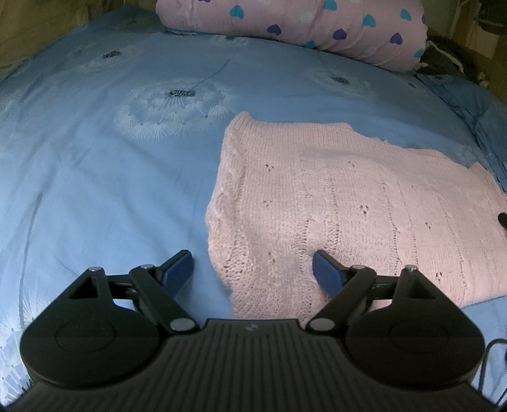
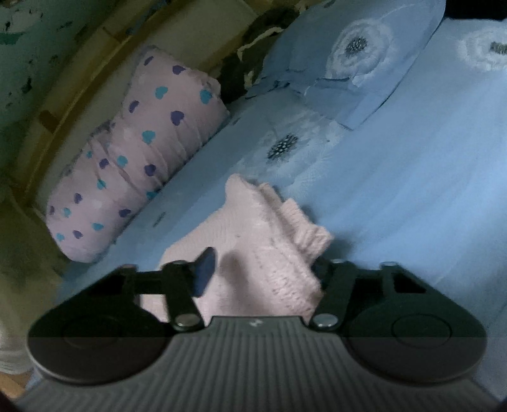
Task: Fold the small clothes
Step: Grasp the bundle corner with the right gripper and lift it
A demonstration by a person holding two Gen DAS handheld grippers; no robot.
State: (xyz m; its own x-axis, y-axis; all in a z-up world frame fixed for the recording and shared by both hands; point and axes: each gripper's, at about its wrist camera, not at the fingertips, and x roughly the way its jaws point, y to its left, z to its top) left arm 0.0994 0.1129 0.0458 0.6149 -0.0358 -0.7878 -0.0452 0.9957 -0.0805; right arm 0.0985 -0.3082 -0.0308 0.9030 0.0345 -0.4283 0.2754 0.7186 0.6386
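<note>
A pink knitted sweater (image 1: 348, 206) lies flat on the blue bed sheet (image 1: 111, 190). My left gripper (image 1: 253, 269) is open and straddles its near left corner, one blue pad over bare sheet and the other over the knit. In the right wrist view a ribbed edge of the sweater (image 2: 253, 228) is bunched up between the jaws of my right gripper (image 2: 263, 272). Its left fingertip (image 2: 204, 272) shows a gap to the raised fold. The right finger is hidden under the knit. No pad visibly presses the cloth.
A pink pillow with blue and purple hearts (image 1: 317, 25) (image 2: 136, 158) lies along the far edge of the bed. A folded blue cover with dandelion print (image 2: 364, 63) and a dark bundle (image 1: 443, 57) sit beside it. Wooden bed frame behind.
</note>
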